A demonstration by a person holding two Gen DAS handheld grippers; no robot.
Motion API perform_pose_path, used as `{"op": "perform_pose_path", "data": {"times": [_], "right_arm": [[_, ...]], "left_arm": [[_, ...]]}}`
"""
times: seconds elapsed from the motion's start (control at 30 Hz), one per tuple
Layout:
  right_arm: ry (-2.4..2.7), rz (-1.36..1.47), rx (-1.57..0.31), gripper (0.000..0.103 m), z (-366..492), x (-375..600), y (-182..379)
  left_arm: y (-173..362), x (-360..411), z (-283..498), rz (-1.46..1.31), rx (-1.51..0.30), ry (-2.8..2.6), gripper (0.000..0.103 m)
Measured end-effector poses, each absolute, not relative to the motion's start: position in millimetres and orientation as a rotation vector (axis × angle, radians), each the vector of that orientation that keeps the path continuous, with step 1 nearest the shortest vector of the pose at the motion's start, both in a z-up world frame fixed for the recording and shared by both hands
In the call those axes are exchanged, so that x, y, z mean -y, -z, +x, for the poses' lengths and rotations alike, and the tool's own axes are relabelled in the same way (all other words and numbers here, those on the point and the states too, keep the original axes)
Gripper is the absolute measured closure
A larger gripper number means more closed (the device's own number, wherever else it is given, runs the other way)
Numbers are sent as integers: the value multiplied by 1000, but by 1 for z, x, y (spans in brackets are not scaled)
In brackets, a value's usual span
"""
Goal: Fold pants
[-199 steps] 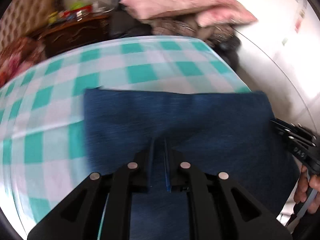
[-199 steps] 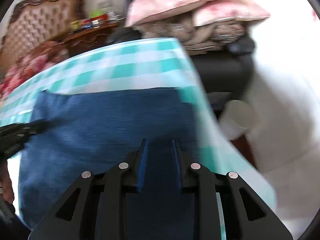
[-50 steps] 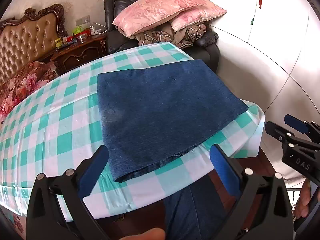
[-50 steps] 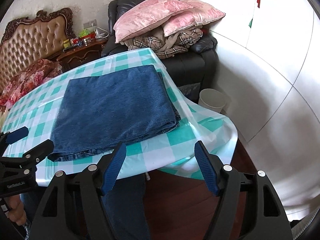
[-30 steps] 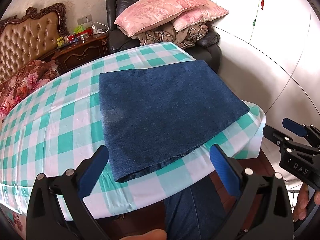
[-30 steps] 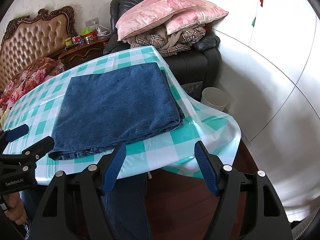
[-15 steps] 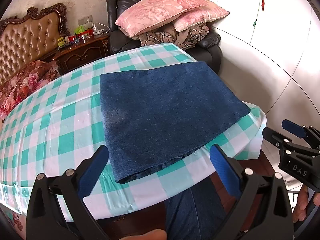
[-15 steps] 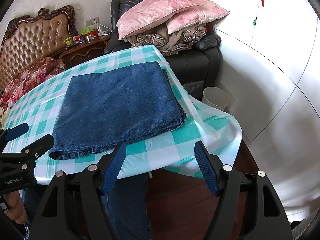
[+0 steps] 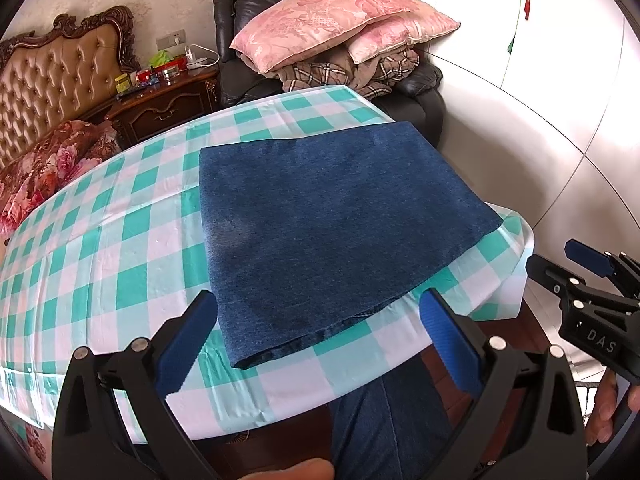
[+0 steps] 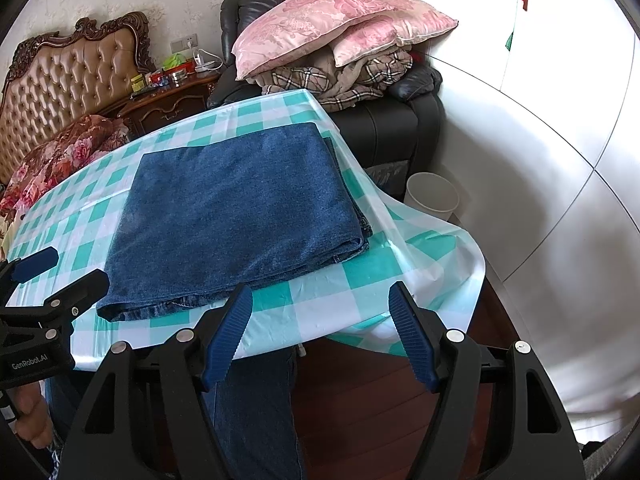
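In the left wrist view, the pants (image 9: 332,224) are lying in the middle of the frame as a flat blue rectangle on the checked tablecloth (image 9: 100,248), several layers deep at the near edge. The left gripper (image 9: 316,336) is sitting at the bottom of the frame, spread wide and released, grasping nothing; seconds ago its fingers were pinched over the denim, and since then it has been backing off the table. The right gripper (image 9: 592,280) is showing at the right edge, clear of the cloth. To my eye the folding is looking finished.

In the right wrist view, the pants (image 10: 236,212) are filling the centre left, their stacked edges visible along the right side. The right gripper (image 10: 320,336) is gaping open at the bottom, empty, with the left gripper (image 10: 48,280) at the lower left. A white bin (image 10: 432,196) is standing on the floor right of centre; its inside is not showing.
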State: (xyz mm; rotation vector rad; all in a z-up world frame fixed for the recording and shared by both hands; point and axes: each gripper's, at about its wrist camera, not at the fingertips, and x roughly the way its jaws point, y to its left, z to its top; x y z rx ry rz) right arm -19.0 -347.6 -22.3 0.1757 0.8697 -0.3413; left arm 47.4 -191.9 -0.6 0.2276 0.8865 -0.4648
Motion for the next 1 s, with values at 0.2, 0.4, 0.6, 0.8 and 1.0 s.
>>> {"op": "perform_pose_path", "data": {"times": [0.2, 0.4, 0.6, 0.8, 1.0], "right_arm": [[343, 175, -869, 35, -19, 348, 23], [344, 178, -868, 35, -17, 348, 24], [345, 179, -868, 35, -17, 348, 23], [357, 198, -864, 35, -15, 351, 25], [434, 312, -816, 31, -3, 372, 35]], "left_arm": [[1, 192, 48, 228, -885, 464, 2], [0, 196, 51, 216, -888, 465, 2], [0, 198, 53, 217, -890, 467, 2], [1, 198, 59, 185, -858, 479, 2], [-10, 69, 61, -11, -779, 329, 2]]}}
